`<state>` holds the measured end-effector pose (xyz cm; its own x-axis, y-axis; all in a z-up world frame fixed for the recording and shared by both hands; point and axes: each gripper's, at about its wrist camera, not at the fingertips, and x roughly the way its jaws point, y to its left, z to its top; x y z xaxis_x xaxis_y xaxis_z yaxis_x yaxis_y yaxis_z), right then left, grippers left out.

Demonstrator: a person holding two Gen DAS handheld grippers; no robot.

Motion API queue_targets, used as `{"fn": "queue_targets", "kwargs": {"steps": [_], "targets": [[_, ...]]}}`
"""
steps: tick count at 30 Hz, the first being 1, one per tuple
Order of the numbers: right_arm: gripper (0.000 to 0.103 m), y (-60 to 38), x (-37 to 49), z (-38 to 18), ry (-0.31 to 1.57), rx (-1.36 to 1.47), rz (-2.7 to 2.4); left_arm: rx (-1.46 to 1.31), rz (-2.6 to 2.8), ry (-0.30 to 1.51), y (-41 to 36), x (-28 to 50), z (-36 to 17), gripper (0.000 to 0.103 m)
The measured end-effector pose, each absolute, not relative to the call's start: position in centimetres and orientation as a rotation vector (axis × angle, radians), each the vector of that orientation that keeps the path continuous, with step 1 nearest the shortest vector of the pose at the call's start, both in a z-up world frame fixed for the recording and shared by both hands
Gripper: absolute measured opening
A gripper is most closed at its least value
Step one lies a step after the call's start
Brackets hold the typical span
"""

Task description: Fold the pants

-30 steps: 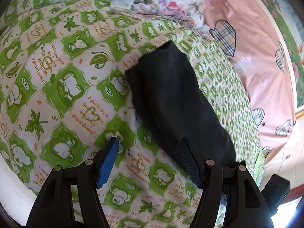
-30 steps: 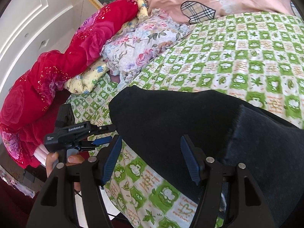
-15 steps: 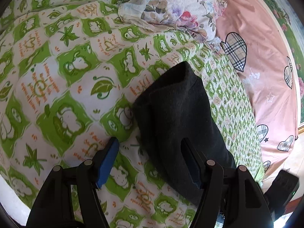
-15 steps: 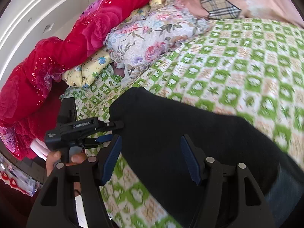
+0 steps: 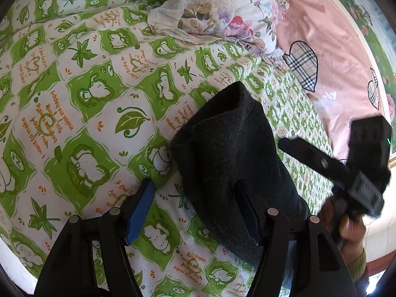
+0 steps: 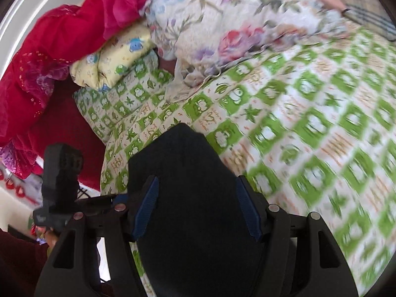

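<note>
Between the blue pads of the right gripper (image 6: 196, 206) lies the near end of the black pants (image 6: 195, 205), a dark folded bundle whose lower part runs out of the right wrist view; the jaws stand wide on either side of the cloth, and whether the pads touch it cannot be told. Close by, the left gripper (image 5: 195, 210) sits over the same pants (image 5: 230, 153), its jaws easing narrower but open, one pad above the sheet and the other above the black fabric, with the pants' left edge between them. Off to the right of the left wrist view, the other gripper and the hand (image 5: 351, 225) holding it are smeared by motion and cut by the frame edge. Under everything spreads a green and white patterned sheet (image 5: 81, 104), much blurred on the right of the right wrist view. Farther back a floral pillow (image 5: 222, 7) rests on the sheet, a small yellow printed pillow (image 6: 113, 59) beside it. Beyond those, a red blanket (image 6: 64, 49) is heaped on the left, and a pink cover with checked hearts (image 5: 321, 57) runs along the far side
</note>
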<state>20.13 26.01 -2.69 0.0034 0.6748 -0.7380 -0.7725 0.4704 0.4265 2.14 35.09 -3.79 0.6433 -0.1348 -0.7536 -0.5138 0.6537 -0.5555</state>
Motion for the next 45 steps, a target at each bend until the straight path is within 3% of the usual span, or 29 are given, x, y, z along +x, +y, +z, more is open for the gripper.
{"fn": "queue_targets", "kwargs": {"steps": [3,6,11,16,33,45], "targets": [[0.063,27.3,21.4,-3.3,1.098,-0.112,1.143,-0.832,0.270,0.870,35.0,2.1,-3.7,0.057],[0.054,28.3,22.5,-4.4,1.151,-0.102,1.146,-0.819,0.271,0.871,35.1,2.2,-3.7,0.056],[0.030,29.2,21.9,-5.6,1.165,-0.137,1.179,-0.793,0.286,0.870,35.2,2.5,-3.7,0.046],[0.018,28.9,20.4,-4.3,1.095,-0.166,1.176,-0.743,0.284,0.877,34.3,3.3,-2.9,0.026],[0.016,15.4,15.7,4.8,0.787,0.096,1.156,-0.603,0.063,0.710,25.0,2.6,7.5,0.017],[0.016,3.3,13.1,5.7,0.649,0.292,1.036,-0.439,-0.123,0.686,14.2,3.4,11.2,0.017]]}}
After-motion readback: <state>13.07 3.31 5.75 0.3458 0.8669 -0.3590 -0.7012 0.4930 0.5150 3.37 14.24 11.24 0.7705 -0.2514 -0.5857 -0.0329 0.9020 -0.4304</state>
